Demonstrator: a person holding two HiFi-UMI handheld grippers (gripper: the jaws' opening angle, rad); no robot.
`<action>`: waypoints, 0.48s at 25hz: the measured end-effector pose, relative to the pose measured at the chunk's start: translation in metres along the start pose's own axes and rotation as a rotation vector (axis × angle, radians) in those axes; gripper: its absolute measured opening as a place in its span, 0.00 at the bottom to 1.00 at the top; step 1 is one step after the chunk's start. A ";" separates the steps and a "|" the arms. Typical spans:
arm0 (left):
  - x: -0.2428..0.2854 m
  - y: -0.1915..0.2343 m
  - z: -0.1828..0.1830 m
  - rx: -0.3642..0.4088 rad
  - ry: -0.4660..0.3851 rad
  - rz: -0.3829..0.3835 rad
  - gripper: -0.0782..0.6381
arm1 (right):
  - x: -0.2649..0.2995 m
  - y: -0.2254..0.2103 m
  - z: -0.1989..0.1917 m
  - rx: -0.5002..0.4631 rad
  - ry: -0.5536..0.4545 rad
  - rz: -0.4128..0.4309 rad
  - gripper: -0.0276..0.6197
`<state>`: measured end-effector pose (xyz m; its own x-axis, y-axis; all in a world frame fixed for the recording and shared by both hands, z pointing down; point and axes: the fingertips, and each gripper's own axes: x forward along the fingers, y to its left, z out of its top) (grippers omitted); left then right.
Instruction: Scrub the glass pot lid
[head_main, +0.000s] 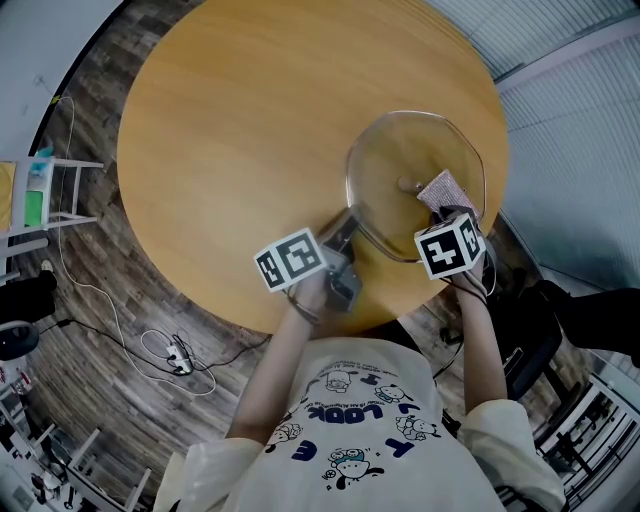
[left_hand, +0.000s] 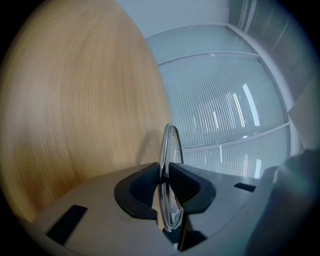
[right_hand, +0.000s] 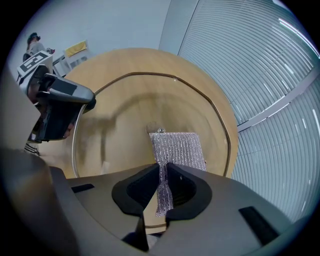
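Scrub pad (right_hand: 180, 149) — on glass lid (head_main: 398, 158)

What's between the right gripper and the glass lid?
A silvery scrub cloth, pinched in the right gripper, lies on the lid; the right gripper view shows it.

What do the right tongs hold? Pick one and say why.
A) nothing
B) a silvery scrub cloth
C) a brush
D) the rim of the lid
B: the right tongs are pinched shut on a strip of the silvery scrub cloth, which is pressed against the glass lid.
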<state>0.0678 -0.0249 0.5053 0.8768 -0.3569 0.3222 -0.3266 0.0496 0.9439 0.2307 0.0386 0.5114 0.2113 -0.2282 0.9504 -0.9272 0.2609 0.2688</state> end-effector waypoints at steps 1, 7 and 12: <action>0.000 0.000 0.000 0.000 0.000 0.000 0.21 | -0.001 0.001 -0.001 0.004 -0.001 0.005 0.13; 0.001 0.000 -0.002 -0.002 0.002 -0.001 0.21 | -0.004 0.011 -0.005 0.024 -0.006 0.028 0.13; 0.000 0.001 -0.001 -0.006 0.002 -0.003 0.21 | -0.006 0.018 -0.004 0.035 -0.007 0.035 0.13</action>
<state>0.0678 -0.0241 0.5063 0.8784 -0.3551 0.3199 -0.3223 0.0540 0.9451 0.2136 0.0489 0.5112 0.1763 -0.2264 0.9579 -0.9441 0.2363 0.2296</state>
